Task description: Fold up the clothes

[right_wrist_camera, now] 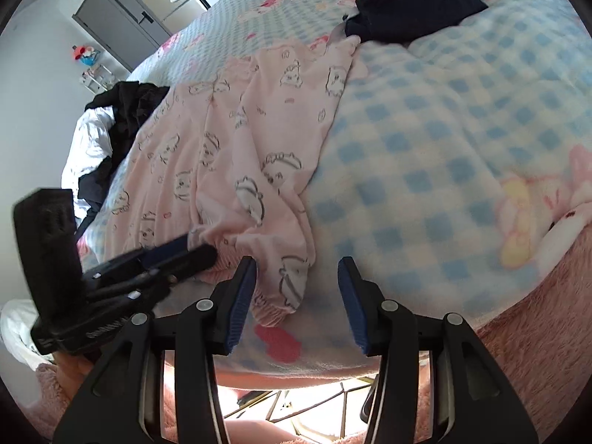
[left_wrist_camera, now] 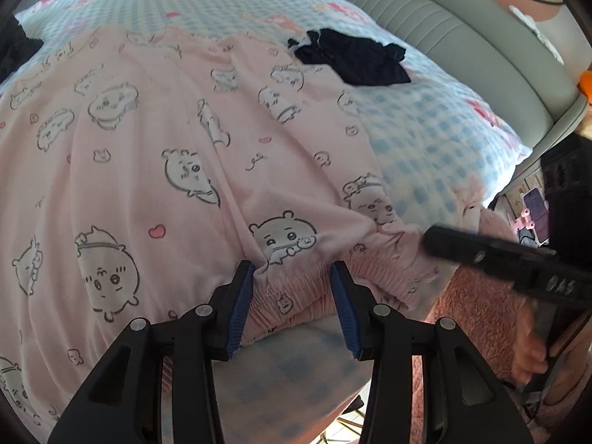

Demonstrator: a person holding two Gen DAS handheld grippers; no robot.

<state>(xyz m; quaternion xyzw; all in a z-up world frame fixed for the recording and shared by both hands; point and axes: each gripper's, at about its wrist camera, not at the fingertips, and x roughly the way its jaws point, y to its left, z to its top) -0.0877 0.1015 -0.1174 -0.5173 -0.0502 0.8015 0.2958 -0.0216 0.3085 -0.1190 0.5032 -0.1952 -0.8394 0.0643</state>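
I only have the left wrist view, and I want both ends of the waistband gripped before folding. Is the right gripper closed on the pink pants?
Observer: No. The right gripper is open. The elastic end of the pink pants lies between its jaws, not clamped.
Operator: What is the dark cloth at my left edge?
Observer: It is a black garment pile at the bed's edge, with white cloth bunched beside it.
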